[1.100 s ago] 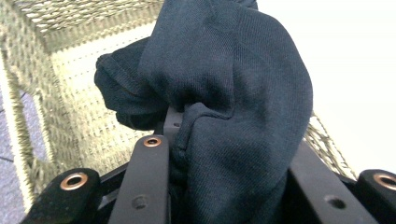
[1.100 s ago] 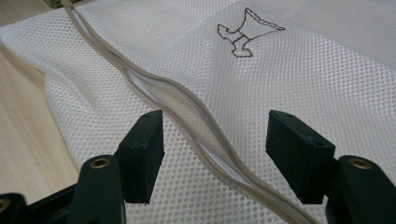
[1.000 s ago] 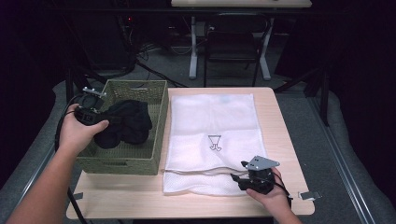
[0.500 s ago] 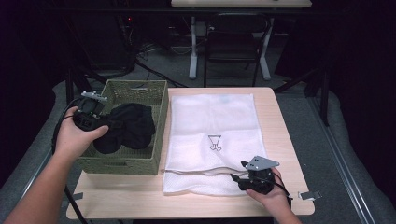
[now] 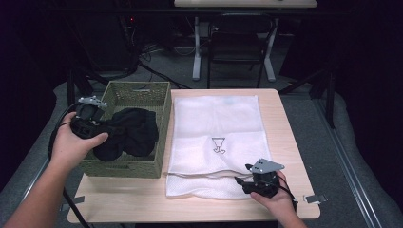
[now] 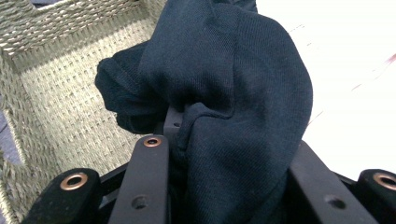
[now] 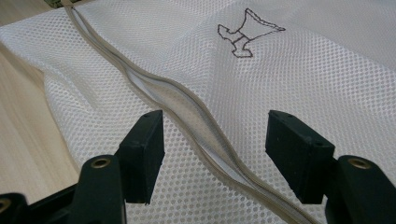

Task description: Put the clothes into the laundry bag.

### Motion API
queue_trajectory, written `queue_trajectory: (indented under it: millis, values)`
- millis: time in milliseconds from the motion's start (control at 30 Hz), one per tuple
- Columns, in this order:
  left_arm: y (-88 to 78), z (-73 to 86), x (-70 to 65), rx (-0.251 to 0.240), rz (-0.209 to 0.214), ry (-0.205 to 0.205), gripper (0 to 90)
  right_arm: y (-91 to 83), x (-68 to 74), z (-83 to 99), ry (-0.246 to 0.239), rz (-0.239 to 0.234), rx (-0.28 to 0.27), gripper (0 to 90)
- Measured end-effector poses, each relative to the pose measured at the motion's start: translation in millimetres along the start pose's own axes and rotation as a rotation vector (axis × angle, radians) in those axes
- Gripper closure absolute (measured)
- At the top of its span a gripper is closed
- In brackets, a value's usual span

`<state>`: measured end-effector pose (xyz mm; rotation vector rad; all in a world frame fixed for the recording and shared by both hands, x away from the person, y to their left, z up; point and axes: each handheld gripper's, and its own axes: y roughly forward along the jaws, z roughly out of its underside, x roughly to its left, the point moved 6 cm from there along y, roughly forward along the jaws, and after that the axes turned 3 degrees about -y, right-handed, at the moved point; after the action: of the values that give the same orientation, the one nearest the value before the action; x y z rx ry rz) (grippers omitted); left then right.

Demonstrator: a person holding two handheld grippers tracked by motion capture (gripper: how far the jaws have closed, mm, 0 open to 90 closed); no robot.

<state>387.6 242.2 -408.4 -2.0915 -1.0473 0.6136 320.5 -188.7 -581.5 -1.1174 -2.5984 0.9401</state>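
Table point(image 5: 142, 199) brightly lit amid dark surroundings; mesh bag point(image 6: 355, 56) glares; sharp focus.

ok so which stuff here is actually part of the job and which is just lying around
In the job:
- black garment, clamped in the left tongs
- woven basket it sits in
- white mesh laundry bag with its zip
- right tongs, open over the zip

Lying about:
- clip at the table's right edge
- chair beyond the table

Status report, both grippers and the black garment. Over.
Left hand-held gripper shut on black garment in basket. Right hand-held gripper open over mesh bag zipper. Nothing blocking.
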Motion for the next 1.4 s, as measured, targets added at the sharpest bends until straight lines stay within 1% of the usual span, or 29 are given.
queue_trajectory:
  millis: [133, 233, 400, 733, 833, 967, 1000, 1200, 1400]
  values:
    - [-6.0, -0.1, -3.0, -0.019, 0.002, 0.002, 69.4, -0.2, 0.8, -0.3, -0.005, -0.003, -0.002, 38.3]
    - [-8.7, 0.2, -5.0, -0.033, 0.011, 0.0, 69.4, -0.2, 1.8, -0.9, -0.014, -0.008, -0.007, 38.8]
    - [-12.7, 1.0, -9.0, -0.03, 0.006, 0.011, 69.4, -0.1, 3.0, -1.3, -0.024, -0.012, -0.009, 39.1]
    - [-19.6, -1.1, -18.1, -0.053, 0.028, 0.027, 69.4, -0.1, 2.3, -1.2, -0.025, -0.008, -0.008, 39.5]
    - [-21.3, -2.6, -22.0, -0.057, 0.027, 0.035, 69.4, -0.1, 2.4, -1.2, -0.026, -0.009, -0.009, 39.6]
    - [-21.8, -4.8, -27.8, -0.061, 0.034, 0.05, 69.4, 0.0, 2.7, -1.3, -0.025, -0.011, -0.011, 39.9]
    - [-22.3, -5.2, -29.3, -0.056, 0.04, 0.053, 69.4, -0.1, 2.6, -1.4, -0.025, -0.01, -0.013, 40.0]
    - [-19.3, -9.7, -37.3, -0.071, 0.063, 0.058, 69.4, -0.3, 1.6, -1.5, -0.02, -0.004, -0.023, 41.0]
    - [-18.2, -15.4, -45.7, -0.076, 0.074, 0.077, 69.4, -0.7, 2.4, -2.4, -0.01, -0.019, -0.039, 41.2]
